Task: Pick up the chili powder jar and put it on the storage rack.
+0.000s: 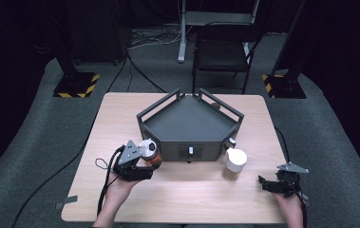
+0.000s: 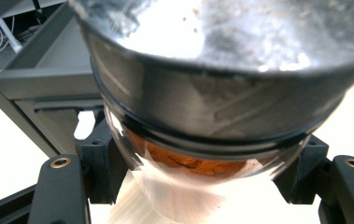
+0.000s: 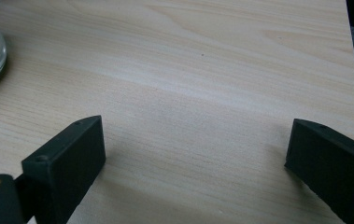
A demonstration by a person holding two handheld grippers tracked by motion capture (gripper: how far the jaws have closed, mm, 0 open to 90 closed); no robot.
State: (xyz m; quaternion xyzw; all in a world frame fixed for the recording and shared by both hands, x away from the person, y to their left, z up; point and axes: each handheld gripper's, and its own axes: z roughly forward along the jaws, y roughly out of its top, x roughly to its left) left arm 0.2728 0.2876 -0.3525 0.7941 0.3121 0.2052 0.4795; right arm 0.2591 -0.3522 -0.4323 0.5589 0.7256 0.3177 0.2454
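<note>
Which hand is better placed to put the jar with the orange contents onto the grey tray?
Left. The left gripper is already shut on that jar, right beside the tray. The right gripper rests open at the table's far corner.

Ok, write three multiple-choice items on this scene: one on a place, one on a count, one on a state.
1. Where does the white-lidded jar stand?
A. inside the tray
B. on the table in front of the tray's right corner
C. on the chair

2. How many jars are there?
A. one
B. two
C. four

3. How do the right gripper's jaws stand?
A. open over bare wood
B. shut on a jar
C. shut on the tray's rail

Answers:
1 B, it stands on the table by the dark tray.
2 B, the second is the silver-lidded jar in the left gripper.
3 A, nothing lies between them.
</note>
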